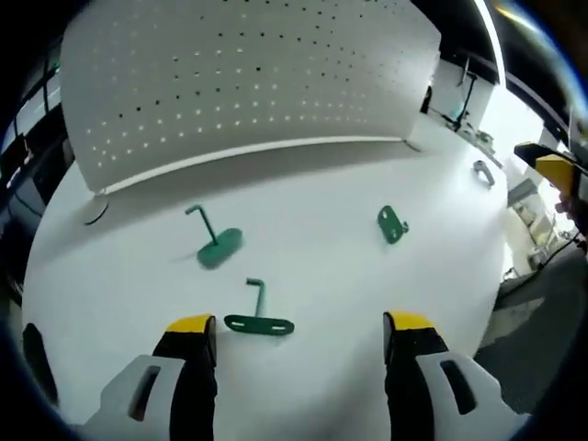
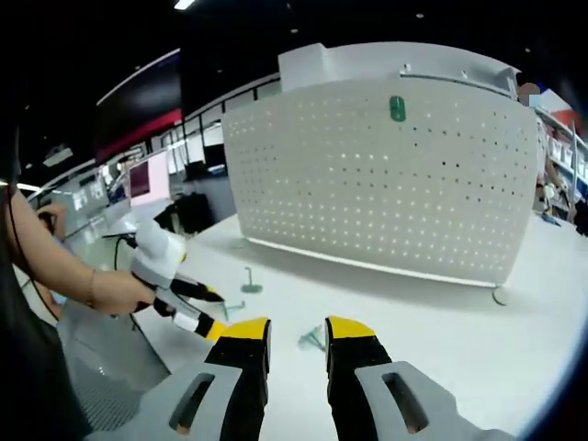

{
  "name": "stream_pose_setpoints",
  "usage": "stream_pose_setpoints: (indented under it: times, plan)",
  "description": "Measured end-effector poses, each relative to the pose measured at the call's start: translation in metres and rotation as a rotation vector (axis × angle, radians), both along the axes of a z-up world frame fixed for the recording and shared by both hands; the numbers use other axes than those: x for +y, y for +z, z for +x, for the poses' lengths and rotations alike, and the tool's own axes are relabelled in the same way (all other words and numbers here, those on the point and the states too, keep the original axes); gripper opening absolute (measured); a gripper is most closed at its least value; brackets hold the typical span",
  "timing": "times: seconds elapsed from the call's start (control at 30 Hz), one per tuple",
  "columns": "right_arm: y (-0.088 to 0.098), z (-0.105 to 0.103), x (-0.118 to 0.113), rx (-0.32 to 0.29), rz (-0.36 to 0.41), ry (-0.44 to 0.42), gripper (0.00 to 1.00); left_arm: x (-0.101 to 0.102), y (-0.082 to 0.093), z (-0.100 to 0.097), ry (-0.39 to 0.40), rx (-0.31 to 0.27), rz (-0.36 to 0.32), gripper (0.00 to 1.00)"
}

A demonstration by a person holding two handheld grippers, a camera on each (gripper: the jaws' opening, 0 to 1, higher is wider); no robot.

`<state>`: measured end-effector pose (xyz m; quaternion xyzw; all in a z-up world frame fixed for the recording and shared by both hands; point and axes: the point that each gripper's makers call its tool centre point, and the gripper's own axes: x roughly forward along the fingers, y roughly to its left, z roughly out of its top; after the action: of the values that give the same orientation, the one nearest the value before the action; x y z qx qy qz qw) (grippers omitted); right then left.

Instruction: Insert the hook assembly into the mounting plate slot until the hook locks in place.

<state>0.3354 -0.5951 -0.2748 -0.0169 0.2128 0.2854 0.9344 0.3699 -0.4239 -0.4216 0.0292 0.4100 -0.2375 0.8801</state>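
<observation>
Three green hooks are seen lying on the white table [image 1: 367,303] in the left gripper view: one [image 1: 258,317] just ahead of the left gripper [image 1: 300,323], whose jaws are spread wide and empty; a second [image 1: 217,241] farther in, toward the perforated white board [image 1: 248,78] along the table's far edge; a third [image 1: 392,224] nearer the right-hand edge.

The hooks appear to be thin painted metal (light, stiff, probably slick), so the flat base plate would best be pinched by its edges.

In the right gripper view, the right gripper [image 2: 297,331] is held narrowly parted, apparently empty, with a green piece [image 2: 397,108] already mounted high on the board.
</observation>
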Motion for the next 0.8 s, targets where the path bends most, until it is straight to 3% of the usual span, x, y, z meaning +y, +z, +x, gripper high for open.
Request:
stream_pose_setpoints:
  times: [0.2,0.4,0.63,0.8]
  plan:
    - [-0.004,-0.002,0.000,0.015,0.003,0.001,0.22,0.004,-0.002,0.005,0.012,-0.017,0.011,0.66]
    - [-0.005,-0.002,-0.001,0.026,0.009,0.002,0.22,0.014,-0.004,0.012,0.010,-0.059,0.056,0.51]
    - [-0.008,-0.002,0.000,0.039,0.014,0.001,0.22,0.018,-0.004,0.009,-0.008,-0.069,0.086,0.40]
    - [-0.008,-0.002,0.001,0.042,0.018,0.000,0.22,0.017,-0.003,0.008,0.008,-0.065,0.076,0.38]
